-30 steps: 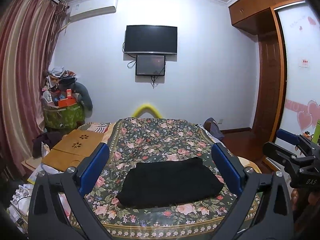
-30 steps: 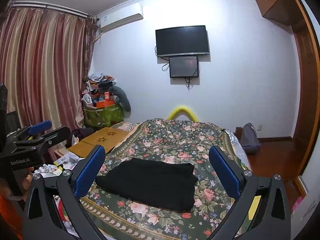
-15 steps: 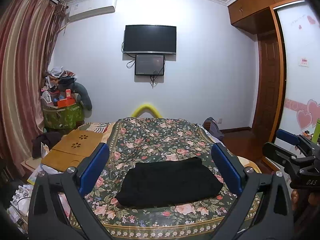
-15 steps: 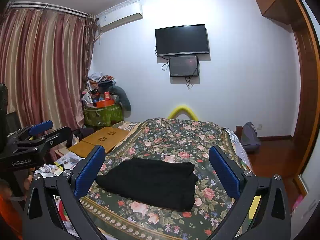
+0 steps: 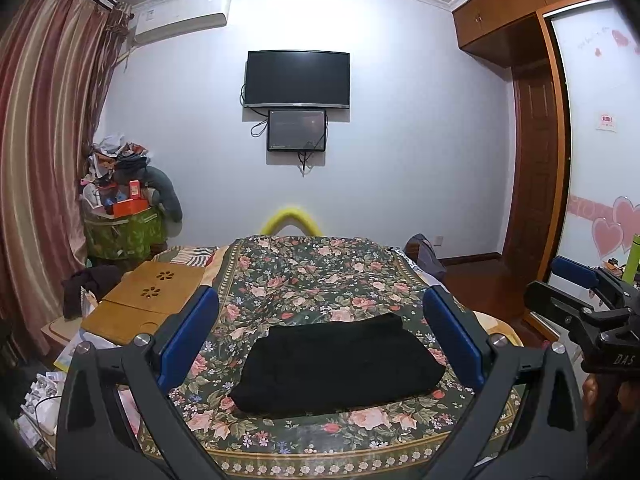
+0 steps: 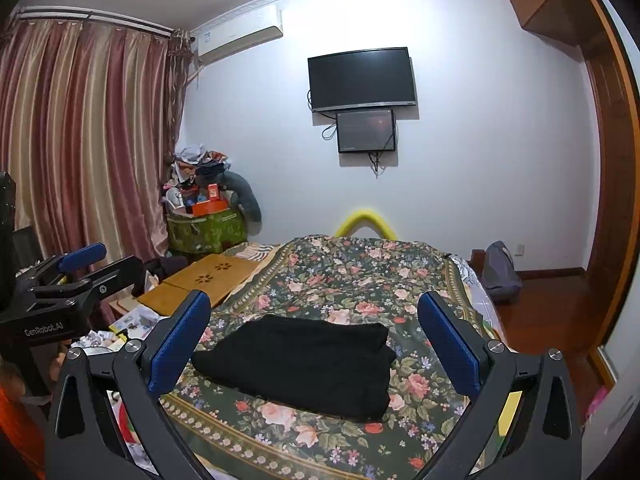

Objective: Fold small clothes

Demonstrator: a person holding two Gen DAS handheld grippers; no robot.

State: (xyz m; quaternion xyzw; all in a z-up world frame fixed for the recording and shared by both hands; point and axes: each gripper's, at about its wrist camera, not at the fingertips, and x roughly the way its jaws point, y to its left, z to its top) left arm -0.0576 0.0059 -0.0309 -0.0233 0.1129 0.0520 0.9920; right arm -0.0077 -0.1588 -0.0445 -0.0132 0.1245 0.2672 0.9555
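Observation:
A black garment lies folded into a flat rectangle on the floral bedspread, near the bed's front edge. In the right wrist view the same black garment rests on that bedspread. My left gripper is held above and in front of the garment, wide open, with nothing between its blue pads. My right gripper is also wide open and empty, raised clear of the cloth. Each gripper shows in the other's view: the right gripper at the right edge, the left gripper at the left edge.
A low wooden table stands left of the bed, with clutter and a green box behind it. Curtains cover the left wall. A TV hangs ahead. A wardrobe and bare wood floor lie to the right.
Both views drift very slightly; the garment stays folded and still, and both grippers remain open.

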